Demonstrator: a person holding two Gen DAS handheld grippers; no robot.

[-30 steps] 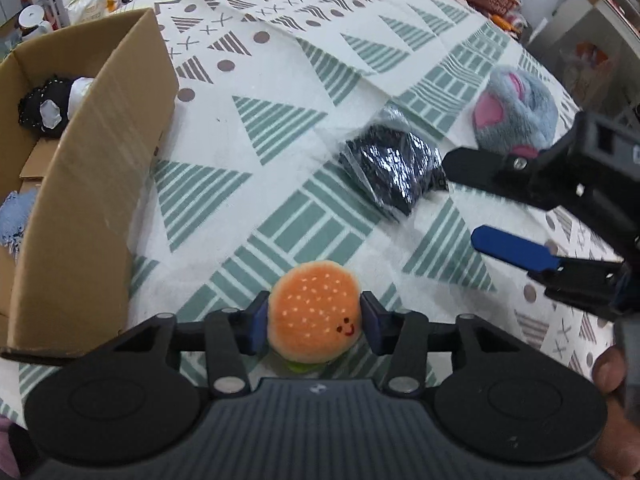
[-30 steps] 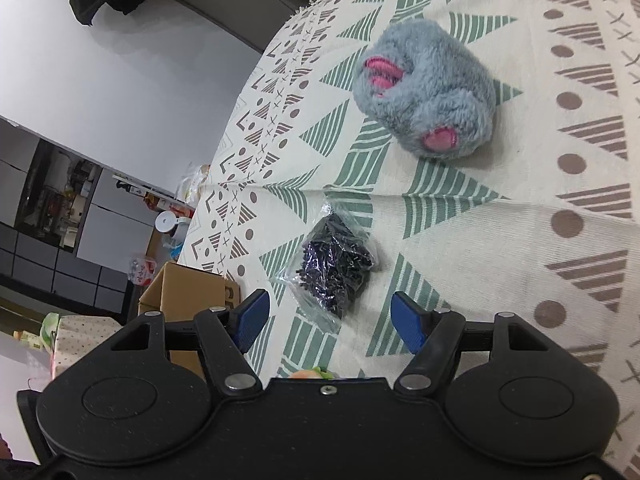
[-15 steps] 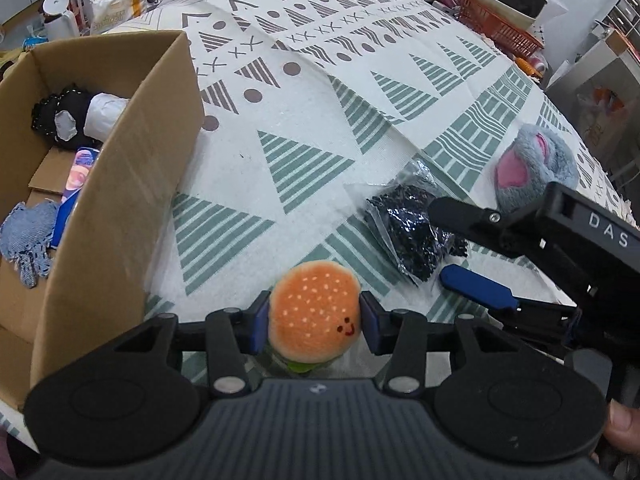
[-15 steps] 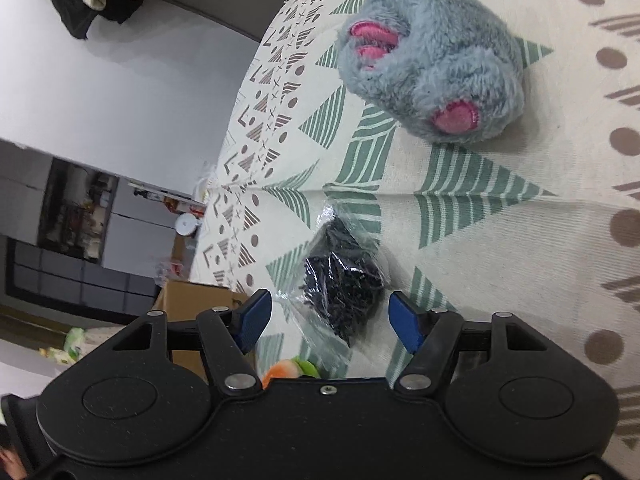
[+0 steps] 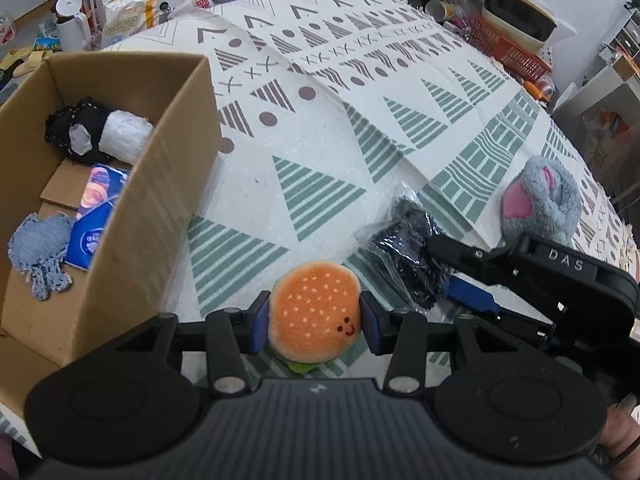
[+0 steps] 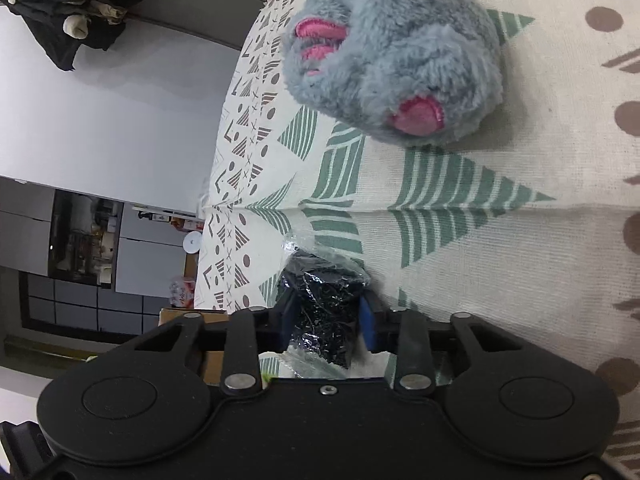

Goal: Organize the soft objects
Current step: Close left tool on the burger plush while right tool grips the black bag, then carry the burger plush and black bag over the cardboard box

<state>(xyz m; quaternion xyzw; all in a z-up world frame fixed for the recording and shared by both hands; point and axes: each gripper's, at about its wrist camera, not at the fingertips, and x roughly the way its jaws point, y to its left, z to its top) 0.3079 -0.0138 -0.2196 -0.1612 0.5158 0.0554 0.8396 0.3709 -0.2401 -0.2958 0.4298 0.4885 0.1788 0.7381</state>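
Orange plush, a small burger toy [image 5: 315, 312], sits pinched between the blue pads of the left gripper [image 5: 315, 318], raised just beside the cardboard box [image 5: 152, 216], whose interior already holds a few soft items. The right gripper [image 6: 326, 322] has its pads pressed against the sides of a crinkly clear bag of black material [image 6: 324, 312] lying on the patterned cloth [image 5: 320, 152]; the grey plush slipper [image 6: 394, 52] waits near it. Slippery film is the risk: the bag could slide free on lifting (the grip looks to sit at one end only). The burger could also clip the box wall if swung across too low.
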